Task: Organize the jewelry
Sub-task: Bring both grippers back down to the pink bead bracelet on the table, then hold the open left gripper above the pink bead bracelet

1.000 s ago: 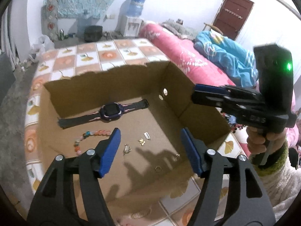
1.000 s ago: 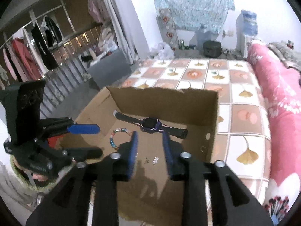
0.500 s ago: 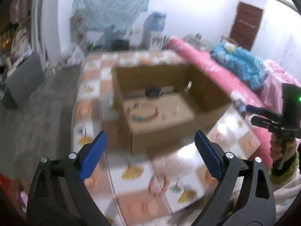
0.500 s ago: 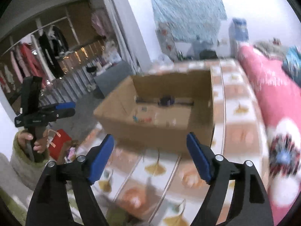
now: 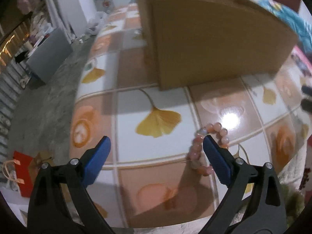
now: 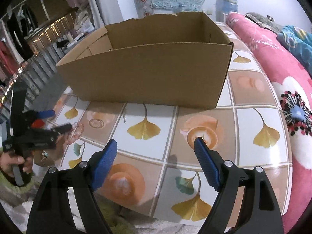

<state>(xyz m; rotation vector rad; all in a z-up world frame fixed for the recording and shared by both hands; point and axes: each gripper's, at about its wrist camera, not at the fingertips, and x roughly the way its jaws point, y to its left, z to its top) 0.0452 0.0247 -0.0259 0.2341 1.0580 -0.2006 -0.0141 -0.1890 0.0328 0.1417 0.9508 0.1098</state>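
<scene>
A pink bead bracelet (image 5: 211, 134) lies on the tiled tabletop in front of the cardboard box (image 5: 214, 39). My left gripper (image 5: 156, 146) is open and low over the table, its right finger (image 5: 214, 156) over the bracelet. The right wrist view shows the left gripper (image 6: 58, 122) at the bracelet (image 6: 75, 134) at far left. My right gripper (image 6: 155, 146) is open and empty above the table's front part, short of the box (image 6: 148, 72). A small pale trinket (image 6: 124, 118) lies on the table near the box. The box's inside is hidden.
The tabletop (image 6: 243, 120) has a ginkgo-leaf tile pattern. A pink floral bed (image 6: 282, 81) runs along the right. A grey box (image 5: 48, 56) and a red bag (image 5: 21, 175) sit on the floor to the left. The table's front edge (image 6: 175, 220) is close.
Both grippers have pulled back out of the box and dropped low in front of it. The right gripper has opened wide. The left gripper has come down at the pink bracelet.
</scene>
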